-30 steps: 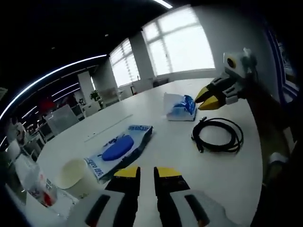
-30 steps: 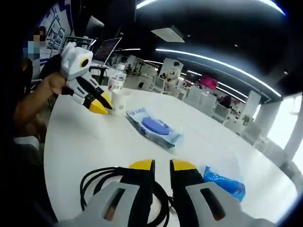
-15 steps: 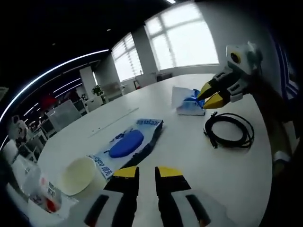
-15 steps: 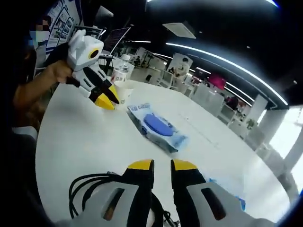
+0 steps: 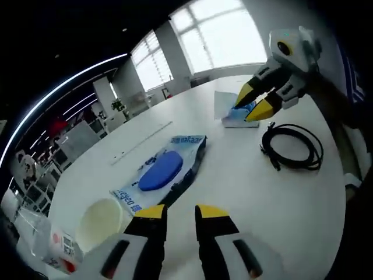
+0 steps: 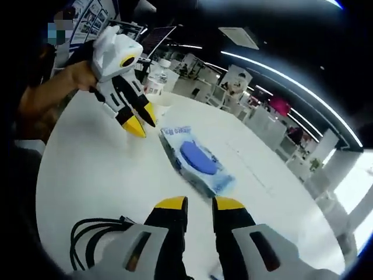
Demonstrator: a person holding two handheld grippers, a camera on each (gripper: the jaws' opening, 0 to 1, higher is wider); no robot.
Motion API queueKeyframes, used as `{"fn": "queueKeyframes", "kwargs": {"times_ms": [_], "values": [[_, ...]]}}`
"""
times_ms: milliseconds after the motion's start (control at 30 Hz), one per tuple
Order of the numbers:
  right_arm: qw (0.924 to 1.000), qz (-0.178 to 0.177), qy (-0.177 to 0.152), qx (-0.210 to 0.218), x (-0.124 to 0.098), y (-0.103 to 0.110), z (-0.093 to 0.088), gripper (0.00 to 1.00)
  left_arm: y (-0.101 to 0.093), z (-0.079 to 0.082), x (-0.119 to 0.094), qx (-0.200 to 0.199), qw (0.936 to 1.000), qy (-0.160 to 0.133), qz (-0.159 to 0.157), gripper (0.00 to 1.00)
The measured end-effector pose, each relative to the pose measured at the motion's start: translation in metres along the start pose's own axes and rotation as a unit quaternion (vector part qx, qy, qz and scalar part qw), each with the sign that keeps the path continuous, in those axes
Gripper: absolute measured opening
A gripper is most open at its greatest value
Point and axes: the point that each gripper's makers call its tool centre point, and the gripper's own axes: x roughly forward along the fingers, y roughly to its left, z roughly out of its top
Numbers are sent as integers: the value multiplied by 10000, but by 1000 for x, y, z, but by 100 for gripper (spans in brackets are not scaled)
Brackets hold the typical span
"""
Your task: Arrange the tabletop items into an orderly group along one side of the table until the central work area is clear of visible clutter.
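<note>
Both hand-held grippers empty w/ jaws slightly apart: left hand-held gripper [image 5: 176, 211] just behind wipes pack [image 5: 163, 175] on tabletop [image 5: 262, 204], right hand-held gripper [image 6: 199, 202] over cable [image 6: 93, 239], near pouch [image 5: 239, 114].

Blue wipes pack [image 6: 195, 163] lies beyond black cable [image 6: 96, 242].

left gripper [image 5: 176, 211]: white body, black jaws, yellow tips | right gripper [image 6: 199, 203]: same white shell, black slots, yellow tips | hand [image 6: 81, 74]: bare
</note>
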Motion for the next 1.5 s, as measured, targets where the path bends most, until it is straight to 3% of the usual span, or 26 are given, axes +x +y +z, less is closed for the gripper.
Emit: {"fn": "queueKeyframes", "kwargs": {"times_ms": [733, 1100, 1500], "values": [[9992, 249, 80, -288, 37, -4, 4, 16, 9, -4, 20, 337, 9986, 383, 140, 17], [9988, 293, 87, -379, 36, 0, 2, 16, 1, -7, 17, 390, 9982, 432, 152, 18], [9982, 296, 132, -496, 40, 3, -2, 16, 11, -9, 23, 640, 9956, 599, 329, 18]]}}
